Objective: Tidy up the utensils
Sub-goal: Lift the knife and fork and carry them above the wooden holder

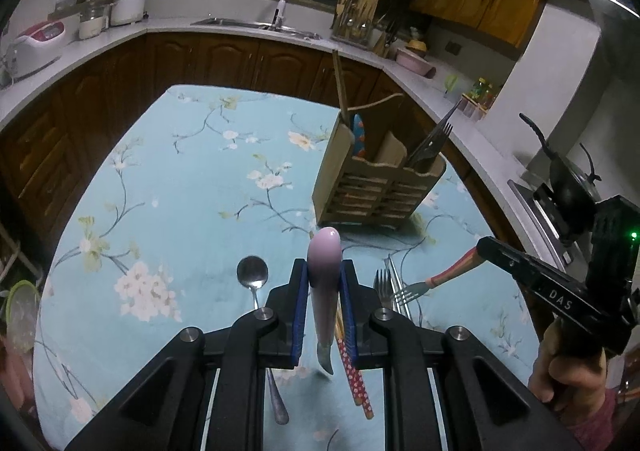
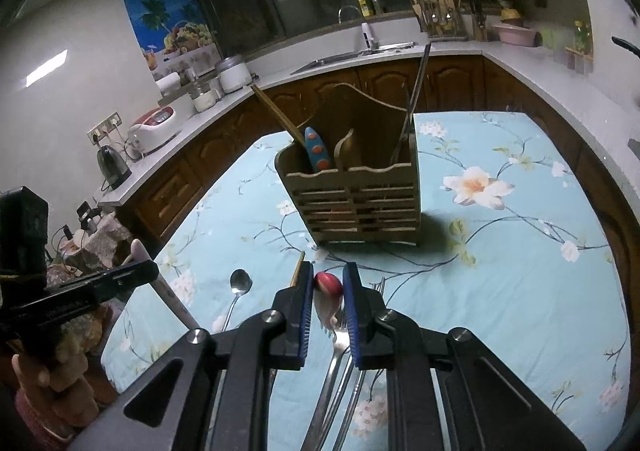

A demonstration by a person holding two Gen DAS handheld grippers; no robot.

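Note:
My left gripper (image 1: 324,271) is shut on a lilac-handled utensil (image 1: 325,283), held upright above the table with its grey lower end hanging down. In the right wrist view that gripper (image 2: 146,271) and the lilac utensil (image 2: 170,291) show at the left. My right gripper (image 2: 328,281) is shut on a fork with a striped, red-ended handle (image 2: 329,283). Seen from the left wrist, the right gripper (image 1: 486,247) holds this fork (image 1: 424,285) with its tines pointing left. A wooden utensil caddy (image 1: 376,187) (image 2: 352,195) stands beyond both.
On the floral tablecloth (image 1: 180,191) lie a metal spoon (image 1: 253,275) (image 2: 240,283), red patterned chopsticks (image 1: 356,383), a fork (image 1: 383,287) and metal chopsticks. The caddy holds a blue dotted handle (image 2: 316,149), a wooden stick and forks (image 1: 430,143). Counters ring the table.

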